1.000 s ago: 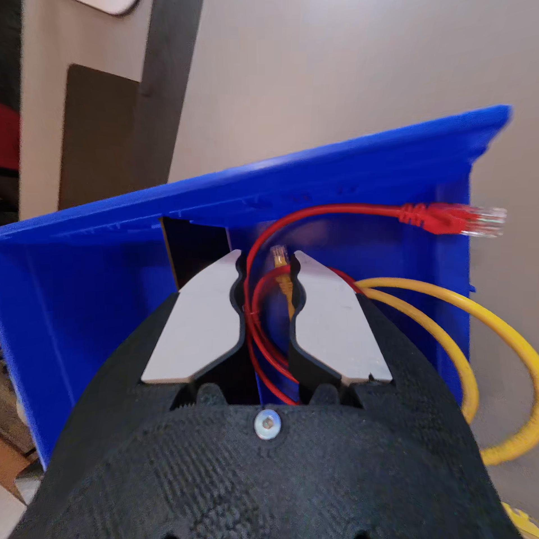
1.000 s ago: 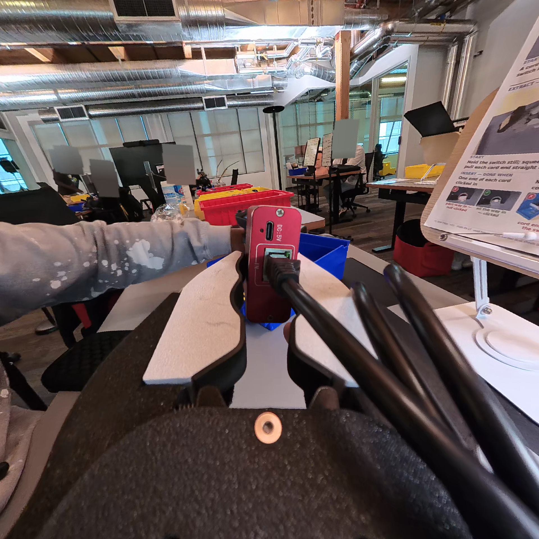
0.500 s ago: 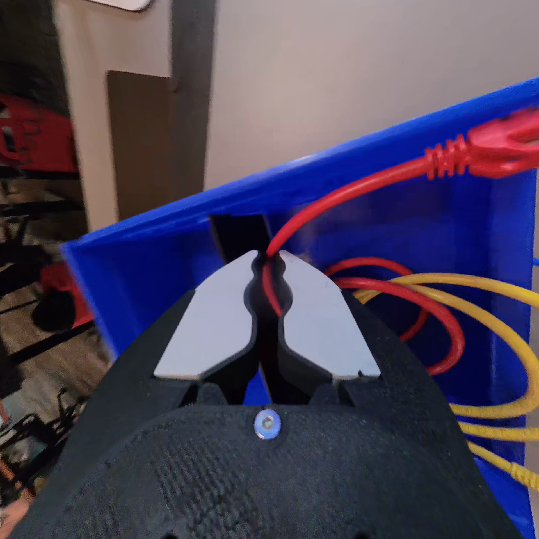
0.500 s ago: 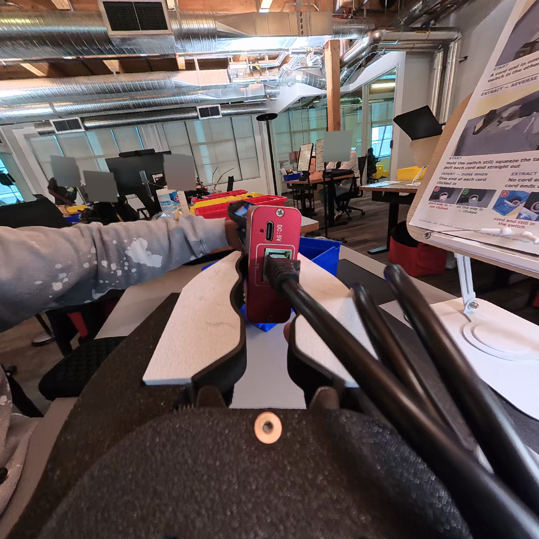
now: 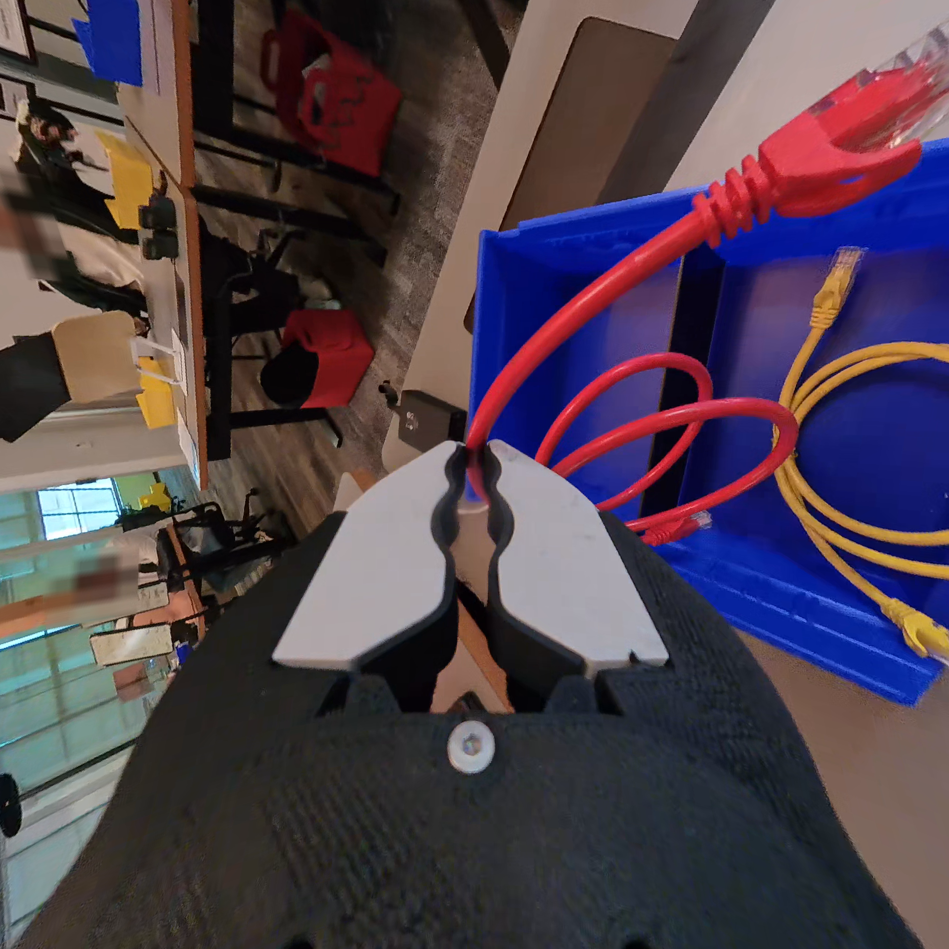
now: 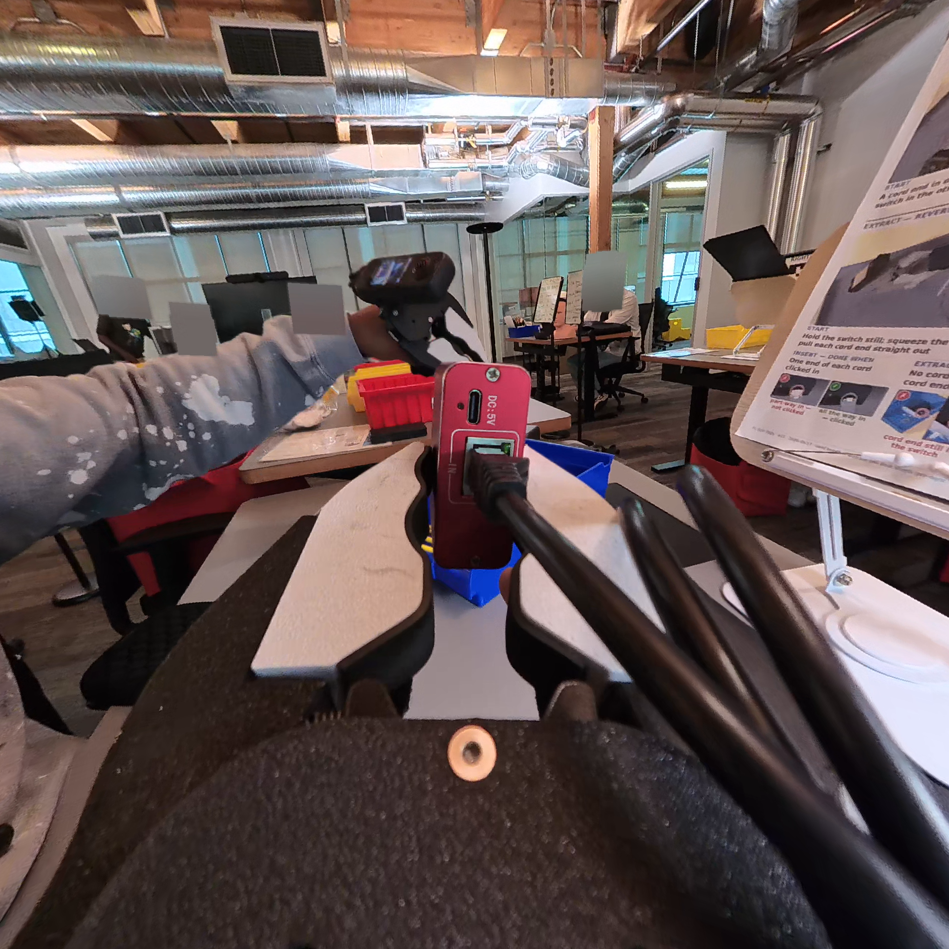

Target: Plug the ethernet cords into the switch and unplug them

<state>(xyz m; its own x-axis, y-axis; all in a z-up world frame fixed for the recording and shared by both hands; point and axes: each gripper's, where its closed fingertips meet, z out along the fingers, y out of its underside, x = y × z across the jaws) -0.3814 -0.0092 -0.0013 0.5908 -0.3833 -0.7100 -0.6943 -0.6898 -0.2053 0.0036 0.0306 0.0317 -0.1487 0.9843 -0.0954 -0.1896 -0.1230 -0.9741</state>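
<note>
My left gripper [image 5: 473, 464] is shut on a red ethernet cord [image 5: 565, 318], pinched at the fingertips. The cord arcs up and right to its red plug [image 5: 842, 149], held above the blue bin [image 5: 760, 585]. The cord's other loops and second plug [image 5: 678, 526] lie in the bin beside a coiled yellow ethernet cord [image 5: 842, 518]. My right gripper [image 6: 475, 482] is shut on a red switch [image 6: 480, 462], held upright. A black cord [image 6: 590, 580] is plugged into its end port. The left gripper's body [image 6: 405, 303] shows behind the switch, on a grey speckled sleeve [image 6: 154, 426].
An instruction sheet on a white stand [image 6: 873, 359] stands at the right. The blue bin [image 6: 570, 462] sits on the table behind the switch. Red and yellow bins [image 6: 390, 395] rest on a farther desk. Other thick black cords [image 6: 770, 616] run across the right gripper.
My left gripper closed on the red cord inside the bin, then lifted it out and rolled, so the view now tilts sideways. The right gripper kept holding the switch, rising slightly.
</note>
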